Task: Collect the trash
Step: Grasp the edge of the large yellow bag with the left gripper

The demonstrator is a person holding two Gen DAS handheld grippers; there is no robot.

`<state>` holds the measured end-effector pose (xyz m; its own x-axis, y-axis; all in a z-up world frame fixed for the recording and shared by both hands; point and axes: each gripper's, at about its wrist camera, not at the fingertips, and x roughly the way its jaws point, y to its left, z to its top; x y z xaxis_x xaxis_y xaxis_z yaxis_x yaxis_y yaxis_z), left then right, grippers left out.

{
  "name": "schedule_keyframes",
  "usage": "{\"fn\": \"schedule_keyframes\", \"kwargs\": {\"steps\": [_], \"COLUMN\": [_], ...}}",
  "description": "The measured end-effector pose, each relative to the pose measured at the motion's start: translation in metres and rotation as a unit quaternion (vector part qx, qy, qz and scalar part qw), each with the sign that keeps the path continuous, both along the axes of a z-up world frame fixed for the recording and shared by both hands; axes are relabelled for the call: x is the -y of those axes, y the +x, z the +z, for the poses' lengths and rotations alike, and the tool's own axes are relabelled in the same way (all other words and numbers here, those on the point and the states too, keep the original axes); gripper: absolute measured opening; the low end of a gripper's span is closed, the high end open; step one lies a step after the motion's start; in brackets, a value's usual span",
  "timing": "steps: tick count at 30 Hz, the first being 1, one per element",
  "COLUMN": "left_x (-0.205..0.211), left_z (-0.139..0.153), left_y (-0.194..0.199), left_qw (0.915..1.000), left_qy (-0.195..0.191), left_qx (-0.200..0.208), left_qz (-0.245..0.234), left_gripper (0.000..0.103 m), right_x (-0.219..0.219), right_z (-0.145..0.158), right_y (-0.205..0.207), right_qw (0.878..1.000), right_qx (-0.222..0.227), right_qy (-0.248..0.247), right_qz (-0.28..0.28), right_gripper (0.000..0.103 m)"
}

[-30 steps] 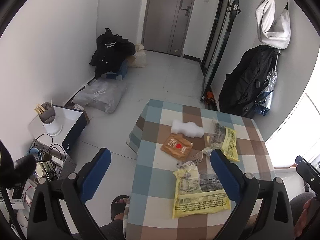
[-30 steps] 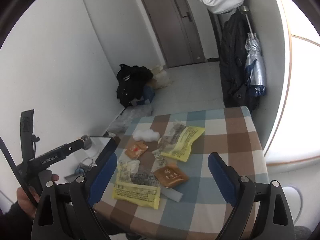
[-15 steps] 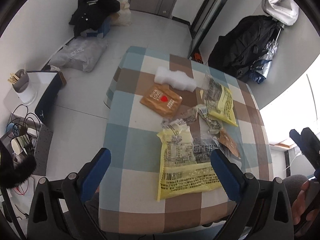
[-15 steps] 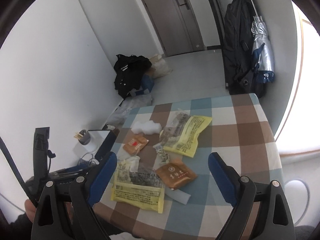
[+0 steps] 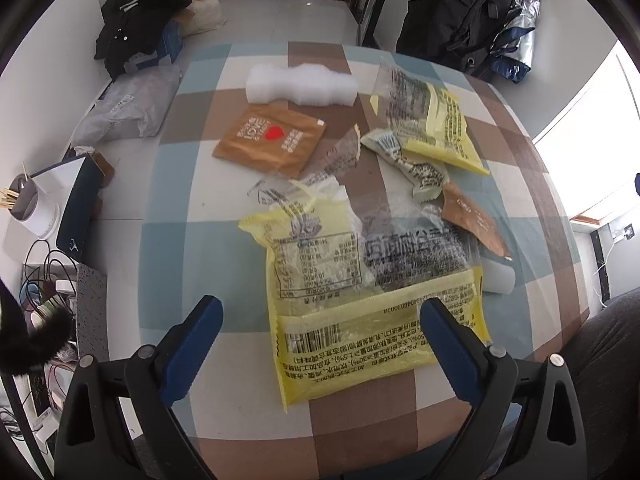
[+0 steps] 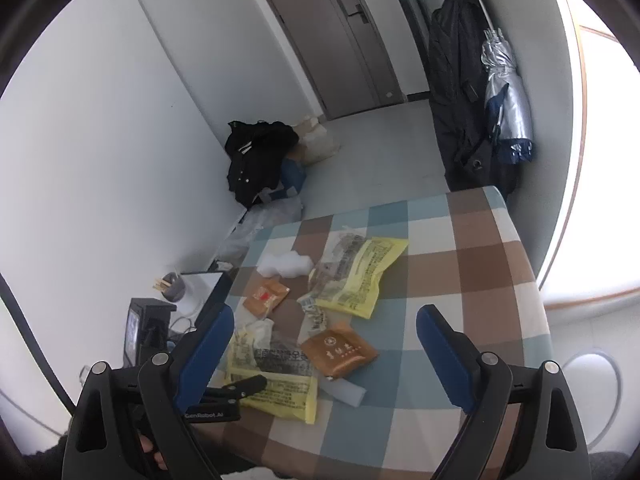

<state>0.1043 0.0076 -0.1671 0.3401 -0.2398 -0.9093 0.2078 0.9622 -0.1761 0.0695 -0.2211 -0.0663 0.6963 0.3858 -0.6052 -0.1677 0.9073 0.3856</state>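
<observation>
Yellow wrapper (image 5: 360, 312), checked blue-brown tablecloth (image 5: 192, 248)

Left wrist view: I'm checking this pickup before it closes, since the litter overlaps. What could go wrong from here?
1. The left gripper is open over the big yellow wrapper, which lies flat; the fingers may slide on the checked tablecloth and bunch it.
2. The clear film and brown sachet overlap that wrapper, so lifting it may drag them off.
3. The white foam strip near the edge could be knocked down.
</observation>
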Motion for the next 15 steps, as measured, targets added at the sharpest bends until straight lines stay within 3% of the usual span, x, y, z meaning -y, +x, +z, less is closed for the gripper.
{"fn": "schedule_keyframes", "kwargs": {"steps": [6, 8, 13, 15], "left_x": [0.003, 0.003, 0.008, 0.007], "left_z": [0.0, 0.002, 0.008, 0.011], "left_y": [-0.007, -0.009, -0.009, -0.009], "left_qw": [0.9994, 0.9992, 0.9982, 0.9987], "left_qy": [0.033, 0.038, 0.052, 0.041], "left_qx": [0.008, 0.012, 0.028, 0.029], "left_qz": [-0.006, -0.003, -0.003, -0.003], "left_gripper": [0.073, 0.055, 0.035, 0.029], "right_x": [0.012, 0.016, 0.02, 0.02], "right_z": [0.002, 0.002, 0.003, 0.003], "right_y": [-0.005, -0.005, -0.01, -0.013], "right_qw": [1.0, 1.0, 1.0, 1.0], "right_qx": [-0.001, -0.005, -0.002, 0.0], "right_qy": [0.016, 0.023, 0.013, 0.01], "right_qz": [-0.008, -0.01, -0.018, -0.016], "right_gripper": [0.093, 0.093, 0.093, 0.093]}}
